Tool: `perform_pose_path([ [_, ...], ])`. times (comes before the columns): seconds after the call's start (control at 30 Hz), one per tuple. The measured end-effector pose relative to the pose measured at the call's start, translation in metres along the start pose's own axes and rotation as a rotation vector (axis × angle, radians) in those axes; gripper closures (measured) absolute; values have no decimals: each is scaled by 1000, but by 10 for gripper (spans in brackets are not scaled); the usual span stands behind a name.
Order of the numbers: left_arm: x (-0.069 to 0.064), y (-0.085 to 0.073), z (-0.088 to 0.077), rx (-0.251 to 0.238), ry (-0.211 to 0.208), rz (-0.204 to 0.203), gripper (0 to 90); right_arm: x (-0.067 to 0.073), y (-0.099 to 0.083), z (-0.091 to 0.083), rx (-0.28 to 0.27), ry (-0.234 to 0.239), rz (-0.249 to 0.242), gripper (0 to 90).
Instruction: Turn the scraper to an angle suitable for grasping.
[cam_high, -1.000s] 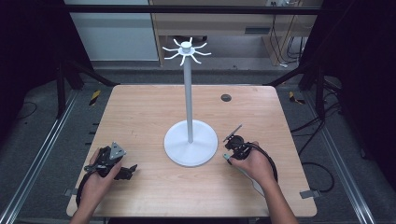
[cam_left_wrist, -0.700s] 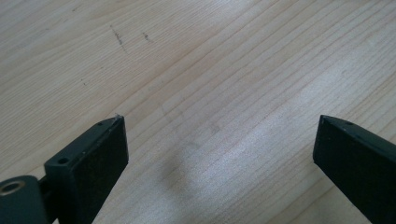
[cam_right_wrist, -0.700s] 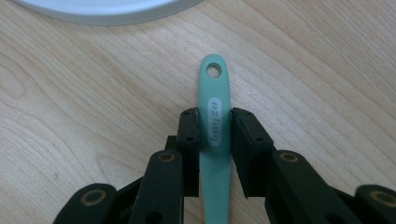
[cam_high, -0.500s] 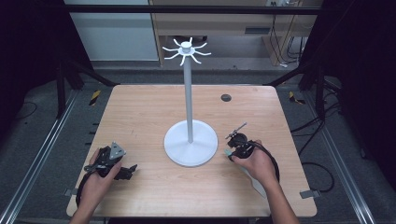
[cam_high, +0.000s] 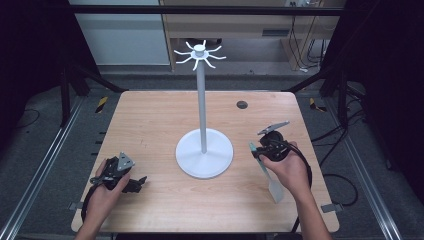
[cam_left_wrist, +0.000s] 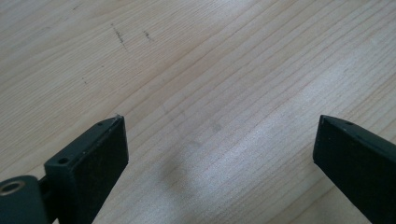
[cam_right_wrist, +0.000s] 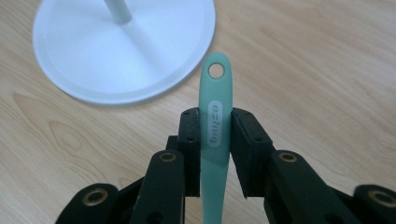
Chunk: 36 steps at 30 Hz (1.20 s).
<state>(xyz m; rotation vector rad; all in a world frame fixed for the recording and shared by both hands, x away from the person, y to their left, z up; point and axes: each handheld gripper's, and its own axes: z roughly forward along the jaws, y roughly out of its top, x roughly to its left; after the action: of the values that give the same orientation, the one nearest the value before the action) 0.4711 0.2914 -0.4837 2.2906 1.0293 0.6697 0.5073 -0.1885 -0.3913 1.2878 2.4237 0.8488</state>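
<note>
A mint-green spatula (cam_right_wrist: 215, 88) with a hole at its handle end sits between the pads of my right gripper (cam_right_wrist: 215, 116), whose jaws have just been closing on the handle. In the high view my right gripper (cam_high: 257, 148) hangs above the table right of the white stand, and the spatula's blade (cam_high: 275, 190) trails toward the front edge. The stand's round base (cam_high: 204, 152) carries a tall pole with a ring of hooks (cam_high: 200, 52) on top. My left gripper (cam_high: 136, 182) rests at the front left, and its jaws (cam_left_wrist: 219, 135) stand wide with only bare wood between them.
The wooden table (cam_high: 150, 120) has a small dark round cap (cam_high: 242, 104) at the back right. The stand's base (cam_right_wrist: 116, 46) lies just ahead of the spatula's handle tip. Black cables loop from both grippers off the front edge.
My right hand has risen and drifted a little to the right, lifting the spatula off the table. The left hand and its gripper have stayed where they were.
</note>
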Motion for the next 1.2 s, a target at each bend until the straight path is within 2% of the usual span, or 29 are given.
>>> perform_pose_path([
  [0.07,0,0,0,-1,0,-1,30,-1,1,-4,-16,1,5,743],
  [0.13,0,0,0,-2,0,-2,30,-3,3,-13,-58,-4,11,744],
  [0.2,1,0,0,-3,1,-2,30,-4,3,-16,-68,-8,6,744],
  [0.23,1,0,0,-3,1,-2,30,-5,5,-21,-94,-7,12,744],
  [0.27,1,0,0,-3,1,-2,30,-5,5,-21,-94,-7,12,744],
  [0.33,1,0,0,-3,1,-2,30,-6,8,-30,-136,-7,12,744],
  [0.4,1,0,0,-1,1,-3,30,-6,9,-33,-150,-3,14,744],
  [0.43,1,-1,0,1,1,-4,30,-5,11,-39,-185,0,12,743],
  [0.47,1,-1,0,1,1,-4,30,-5,11,-39,-185,0,12,743],
  [0.5,1,-1,0,-1,3,-3,30,-4,12,-45,-220,1,11,743],
  [0.6,2,-1,-1,-3,6,-5,30,-3,15,-52,-269,1,-1,743],
  [0.67,2,-1,-1,0,7,-5,30,-3,15,-53,-276,-1,2,744],
  [0.83,2,-1,0,-1,6,-5,30,-1,20,-60,-338,-2,-4,743],
  [1.2,2,-1,-1,-4,9,-8,30,0,27,-70,-401,5,-7,743],
])
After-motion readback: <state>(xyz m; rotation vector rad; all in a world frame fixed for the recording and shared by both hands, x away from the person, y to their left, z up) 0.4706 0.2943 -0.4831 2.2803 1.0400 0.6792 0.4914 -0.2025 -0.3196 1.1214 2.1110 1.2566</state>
